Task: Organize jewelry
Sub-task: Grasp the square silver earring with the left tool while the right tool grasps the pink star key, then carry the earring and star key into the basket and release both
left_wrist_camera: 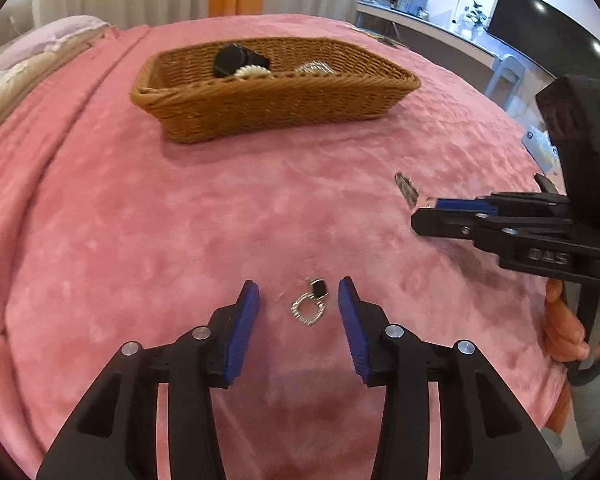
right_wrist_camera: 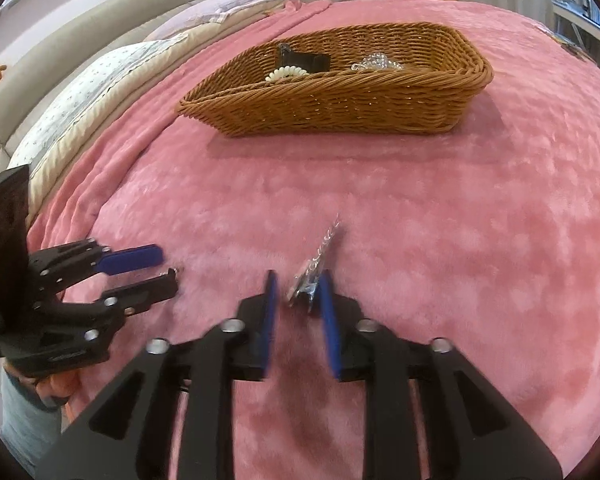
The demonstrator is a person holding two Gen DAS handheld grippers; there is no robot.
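Pink plush blanket [left_wrist_camera: 180, 220] covers the bed you are working over, with pillows [right_wrist_camera: 92, 92] at its left edge and a desk with a dark monitor [left_wrist_camera: 548, 36] off to the right. Toward the far side sits a wicker basket [left_wrist_camera: 268, 112], already holding a black item [left_wrist_camera: 236, 60], a cream coil hair tie [left_wrist_camera: 254, 73] and a clear sparkly piece [left_wrist_camera: 314, 67].

Your left gripper [left_wrist_camera: 299, 300] hangs low over the blanket with its blue pads [left_wrist_camera: 244, 328] spread wide. Between them, touching neither, lies a silver ring earring [left_wrist_camera: 310, 306] with a small black stone at its top.

Further right, your right gripper [right_wrist_camera: 298, 292] has its fingers only partly apart. A slim silver chain piece [right_wrist_camera: 316, 264] lies on the blanket, running away from the tips; its near end sits between the pads, close against the right one. Motion blur hides whether the pad actually touches it. Both pieces lie well short of the basket.
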